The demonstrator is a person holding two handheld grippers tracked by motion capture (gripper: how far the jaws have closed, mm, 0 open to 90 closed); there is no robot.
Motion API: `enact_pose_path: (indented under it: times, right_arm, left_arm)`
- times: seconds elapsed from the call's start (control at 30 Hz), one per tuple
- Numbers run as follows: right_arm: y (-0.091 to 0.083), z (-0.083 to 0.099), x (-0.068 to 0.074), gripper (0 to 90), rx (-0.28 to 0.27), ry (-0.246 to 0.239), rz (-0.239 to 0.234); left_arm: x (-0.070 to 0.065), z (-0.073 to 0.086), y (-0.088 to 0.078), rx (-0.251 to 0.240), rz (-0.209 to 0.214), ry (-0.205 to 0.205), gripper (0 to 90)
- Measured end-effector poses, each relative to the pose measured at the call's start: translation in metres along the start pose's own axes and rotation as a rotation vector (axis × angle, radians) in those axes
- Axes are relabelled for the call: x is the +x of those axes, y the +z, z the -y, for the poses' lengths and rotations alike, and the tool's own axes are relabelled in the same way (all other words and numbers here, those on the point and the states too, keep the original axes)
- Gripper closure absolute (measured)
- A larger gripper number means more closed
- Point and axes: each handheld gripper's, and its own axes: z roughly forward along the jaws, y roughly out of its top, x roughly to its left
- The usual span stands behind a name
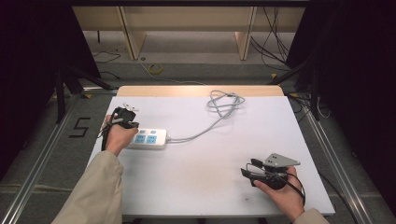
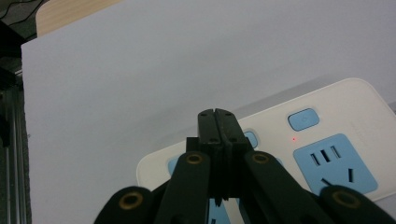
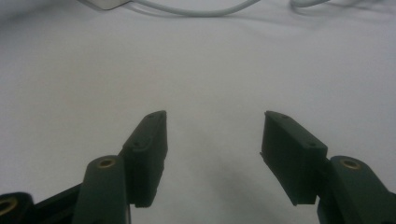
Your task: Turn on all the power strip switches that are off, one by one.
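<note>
Both sleeves (image 1: 95,191) were beige. The left gripper (image 2: 217,123) was black, with brass-coloured rivets on its arms. The right gripper (image 1: 247,168) was black too and carried a grey three-cornered plate (image 1: 280,161) and a black cable (image 1: 299,184).

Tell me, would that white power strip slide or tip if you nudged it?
The power strip lies flat and low, so it would likely slide, not tip. Its smooth casing probably slips easily on the white tabletop. The looped cable looks floppy and may drag behind.

White table (image 1: 201,182), power strip (image 1: 148,138), cable (image 1: 219,109)
</note>
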Motion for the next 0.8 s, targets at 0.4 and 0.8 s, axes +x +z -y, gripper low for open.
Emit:
enact_pose_path:
  times: [0.4,0.8]
  right_arm:
    - [0.000,0.000,0.000,41.5,-0.004,0.002,0.002]
    - [0.000,0.000,0.000,41.6,-0.001,0.002,0.001]
  left_arm:
    - [0.007,0.002,0.000,0.008,-0.013,-0.001,89.8]
    - [0.012,0.004,0.003,0.032,-0.023,0.007,89.9]
